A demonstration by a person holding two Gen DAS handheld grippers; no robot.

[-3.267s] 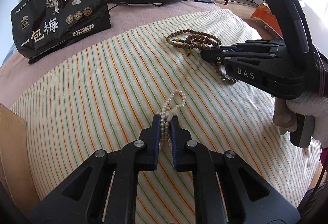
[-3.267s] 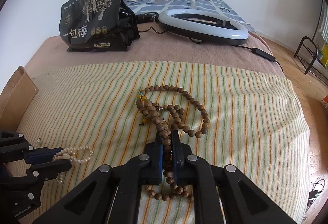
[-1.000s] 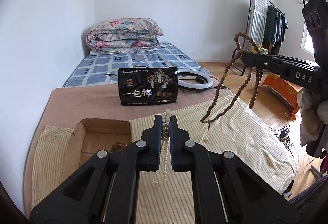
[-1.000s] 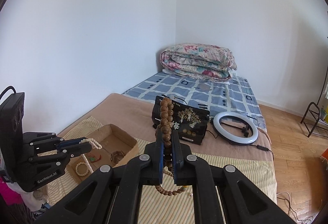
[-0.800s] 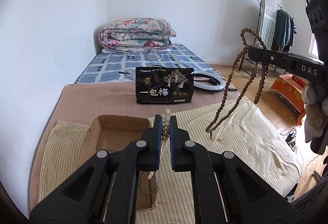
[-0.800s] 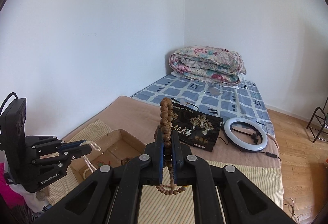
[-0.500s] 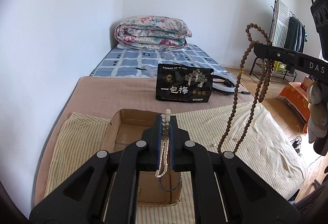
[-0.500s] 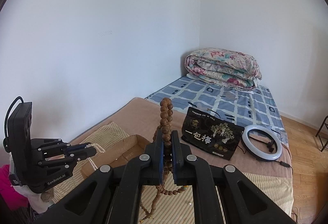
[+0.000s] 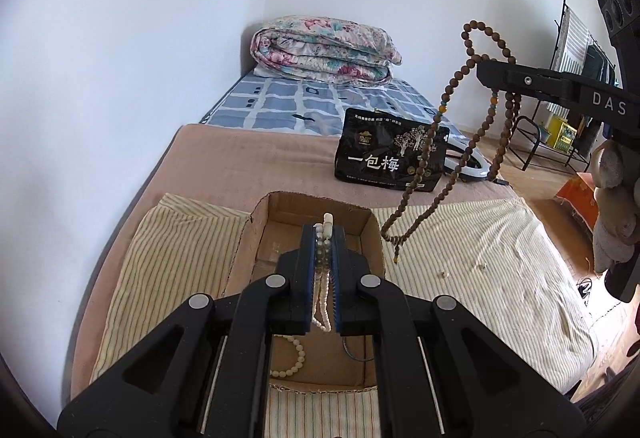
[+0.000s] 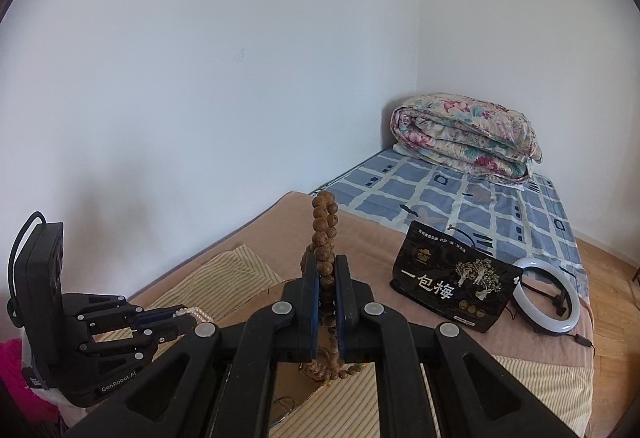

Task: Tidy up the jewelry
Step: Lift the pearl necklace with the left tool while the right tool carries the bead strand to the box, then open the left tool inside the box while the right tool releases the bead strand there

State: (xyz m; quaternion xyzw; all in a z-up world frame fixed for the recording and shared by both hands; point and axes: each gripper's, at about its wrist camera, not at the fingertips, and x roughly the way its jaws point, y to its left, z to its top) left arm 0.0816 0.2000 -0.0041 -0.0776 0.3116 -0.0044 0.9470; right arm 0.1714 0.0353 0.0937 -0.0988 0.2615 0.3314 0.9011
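The left gripper (image 9: pixel 323 238) held a white pearl bead string (image 9: pixel 322 302) over the open brown cardboard box (image 9: pixel 256 230). The right gripper (image 10: pixel 327 278) pinched a long brown wooden bead necklace (image 9: pixel 448 165), probably just right of the box. Next, both should lower and let go.

Grippers: two, left gripper (image 9: pixel 323 238) and right gripper (image 10: pixel 327 270). Bead strings: three, namely one pearl strand (image 9: pixel 322 302), one wooden bead strand (image 9: pixel 430 141), one pale bracelet (image 9: pixel 294 360). Cardboard box (image 9: pixel 244 238): one. Black pouch (image 9: pixel 386 155): one. Ring light (image 10: pixel 548 302): one. Folded quilt (image 9: pixel 324 49): one.
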